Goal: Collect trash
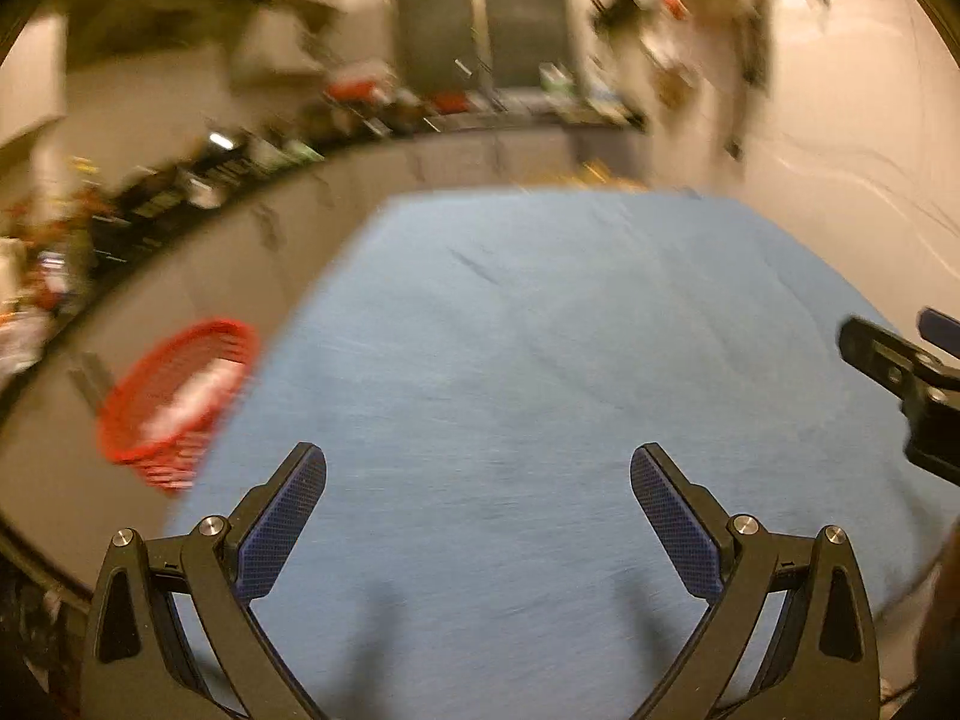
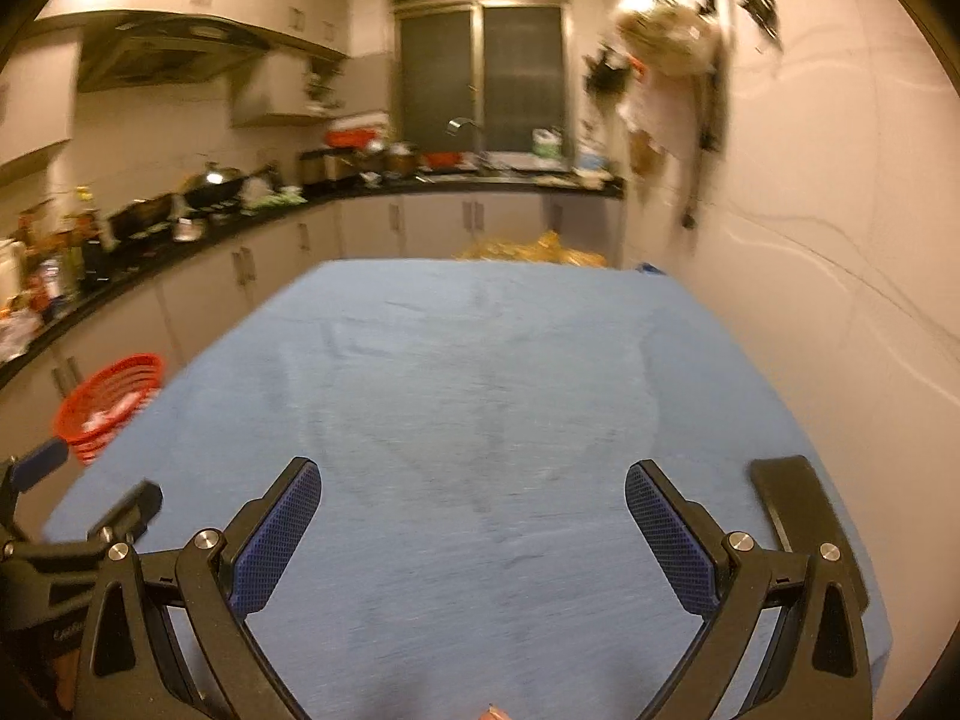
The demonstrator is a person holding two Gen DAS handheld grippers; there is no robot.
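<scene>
Both grippers hover with fingers spread wide and nothing between them above a blue-covered tabletop [image 2: 480,372] in a kitchen. The left gripper [image 1: 478,480] and right gripper [image 2: 473,495] sit side by side at the near edge. A red basket [image 2: 108,405] holding pale trash [image 2: 111,414] stands off the tabletop's left side; a black flat object [image 2: 798,495] lies near right.

Our left hand-held gripper [image 1: 478,474] hangs over the blue-covered tabletop [image 1: 540,330] with its jaws spread wide and nothing between the blue pads [image 1: 282,531]. Off the tabletop's left edge we see a red basket [image 1: 180,399], blurred, with something white inside. The right hand-held gripper [image 1: 900,372] pokes in at the right edge.
</scene>
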